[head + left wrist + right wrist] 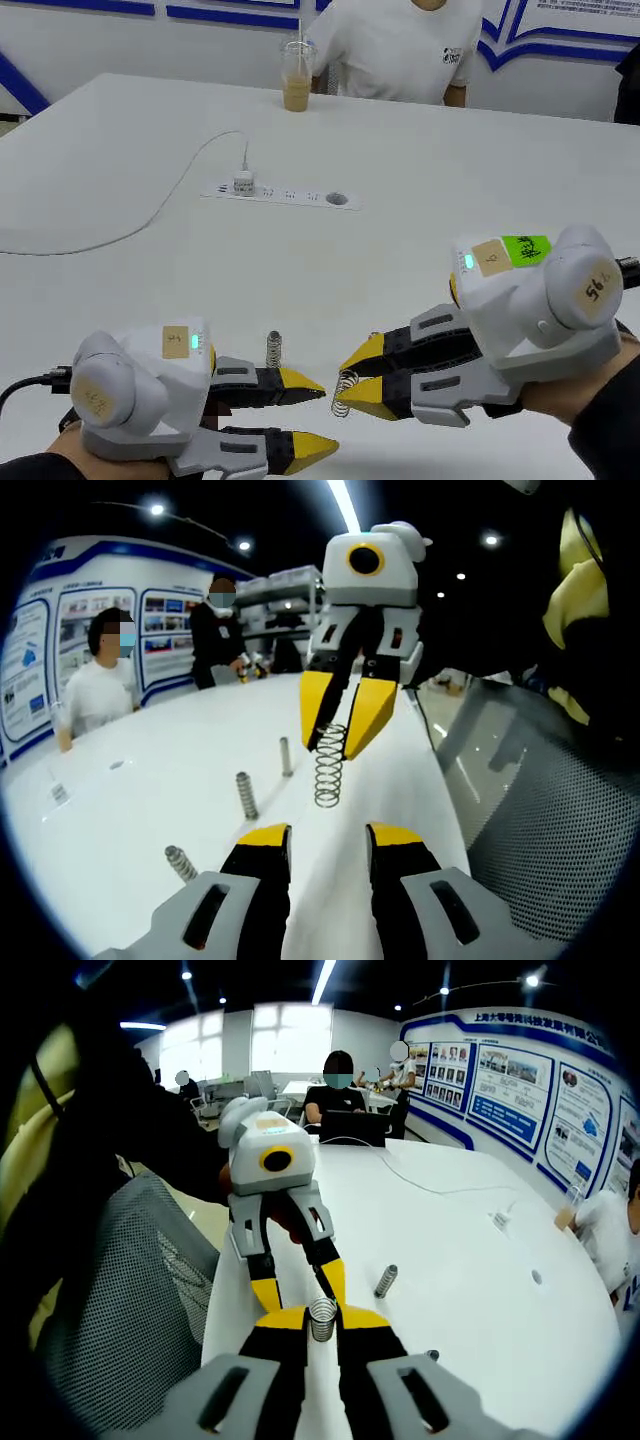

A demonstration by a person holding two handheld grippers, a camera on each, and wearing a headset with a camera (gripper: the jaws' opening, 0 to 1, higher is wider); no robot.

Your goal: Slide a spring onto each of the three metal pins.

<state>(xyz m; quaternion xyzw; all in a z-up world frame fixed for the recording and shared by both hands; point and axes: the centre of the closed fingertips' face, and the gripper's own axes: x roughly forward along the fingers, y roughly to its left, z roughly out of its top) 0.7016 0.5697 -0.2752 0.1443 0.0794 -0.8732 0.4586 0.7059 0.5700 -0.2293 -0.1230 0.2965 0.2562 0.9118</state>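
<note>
My right gripper (346, 379) is shut on a loose steel spring (342, 396), which hangs from its yellow tips. In the right gripper view the spring (322, 1318) sits end-on between the jaws. My left gripper (312, 414) faces it from the left, open and empty, its tips just short of the spring. In the left gripper view my left gripper (330, 835) points at the hanging spring (328, 770). Left of that spring stands a bare pin (286, 756), then a pin with a spring on it (245, 793), and nearer me another sprung pin (180, 862). One sprung pin (273, 348) stands behind the left jaws.
A white power strip (280, 193) with a plugged cable lies mid-table. A plastic cup of drink (296, 80) stands at the far edge, in front of a seated person in a white shirt (400, 45). A mesh chair (540, 820) is beside the table edge.
</note>
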